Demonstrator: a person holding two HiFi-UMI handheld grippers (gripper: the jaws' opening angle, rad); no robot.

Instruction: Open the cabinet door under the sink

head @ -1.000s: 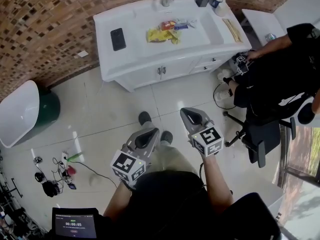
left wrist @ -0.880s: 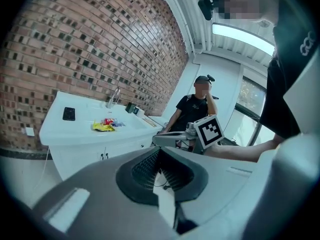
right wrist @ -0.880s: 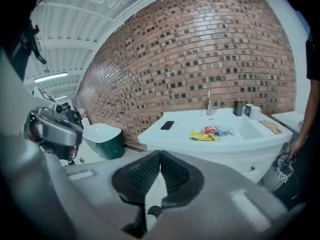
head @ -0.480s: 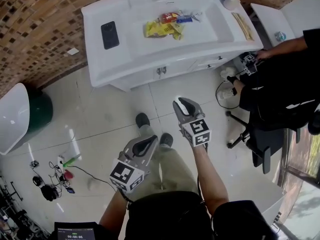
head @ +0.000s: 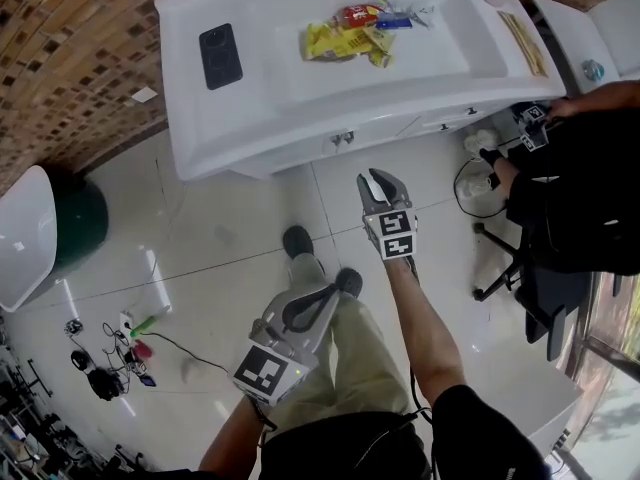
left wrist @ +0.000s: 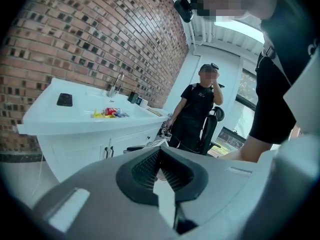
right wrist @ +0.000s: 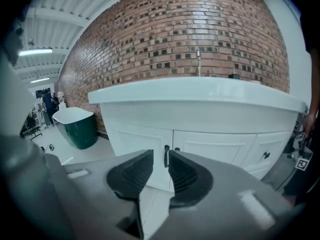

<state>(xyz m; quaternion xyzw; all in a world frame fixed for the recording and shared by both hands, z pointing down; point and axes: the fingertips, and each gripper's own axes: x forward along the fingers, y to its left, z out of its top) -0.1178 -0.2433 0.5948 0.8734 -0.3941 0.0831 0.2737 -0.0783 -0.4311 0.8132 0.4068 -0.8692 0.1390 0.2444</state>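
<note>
White sink cabinet (head: 285, 103), brick wall (head: 60, 48), glossy tiled floor (head: 220, 233), green tub (head: 90, 218)

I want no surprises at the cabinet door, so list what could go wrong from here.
1. The left handle and the right handle sit side by side at the seam. The right gripper, jaws apart and not yet touching either, could catch both or the wrong one.
2. The person's shoe stands in front of the cabinet door, so a swinging door may hit it.
</note>
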